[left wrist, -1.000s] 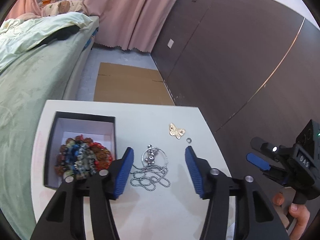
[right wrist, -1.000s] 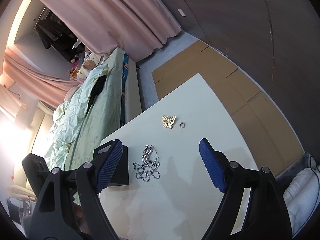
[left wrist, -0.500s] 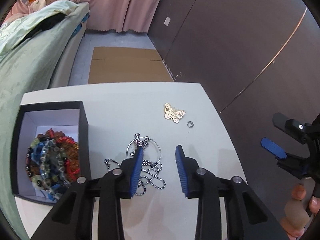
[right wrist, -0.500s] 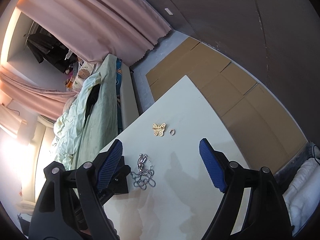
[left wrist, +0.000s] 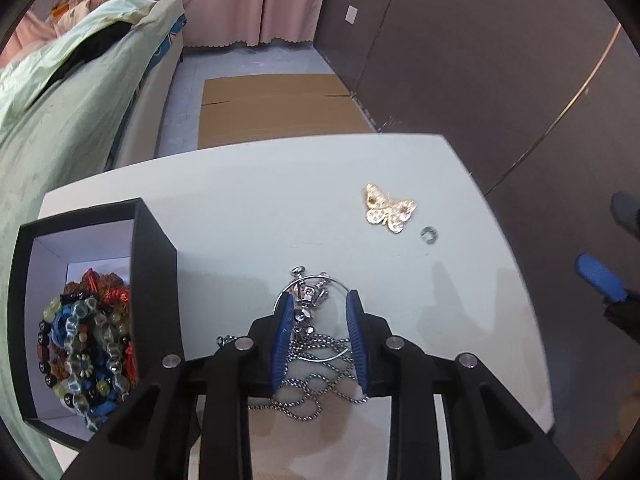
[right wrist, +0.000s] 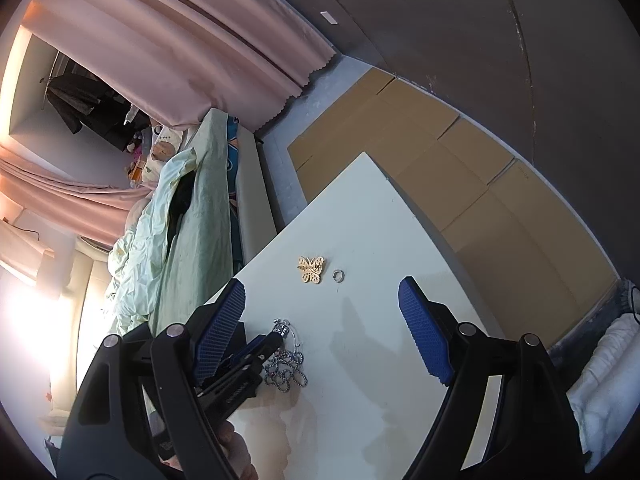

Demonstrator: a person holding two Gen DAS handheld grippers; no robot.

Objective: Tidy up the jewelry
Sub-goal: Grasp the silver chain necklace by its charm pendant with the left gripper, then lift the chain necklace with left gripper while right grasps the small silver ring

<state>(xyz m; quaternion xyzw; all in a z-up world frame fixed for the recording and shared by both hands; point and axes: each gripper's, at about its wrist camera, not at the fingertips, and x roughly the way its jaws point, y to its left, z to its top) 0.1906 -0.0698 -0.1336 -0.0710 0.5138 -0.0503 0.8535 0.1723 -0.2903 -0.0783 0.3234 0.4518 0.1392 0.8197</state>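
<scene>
A black open-topped box [left wrist: 154,264] with a white lining is set at the left edge of the white table [left wrist: 248,200], and it is filled with a heap of beaded bracelets [left wrist: 86,344] in blue, clear, green, red and black. Just beside the box, a silver ball-chain necklace [left wrist: 316,376] with a ring pendant lies on the table between the blue pads of the left gripper [left wrist: 318,338], whose jaws have just been closing around it without yet visibly pressing on it. The right gripper [right wrist: 322,330] is held wide apart with nothing in it, above the table, and farther off a gold butterfly brooch [left wrist: 388,212] and a small silver ring [left wrist: 429,235] lie close together.
</scene>
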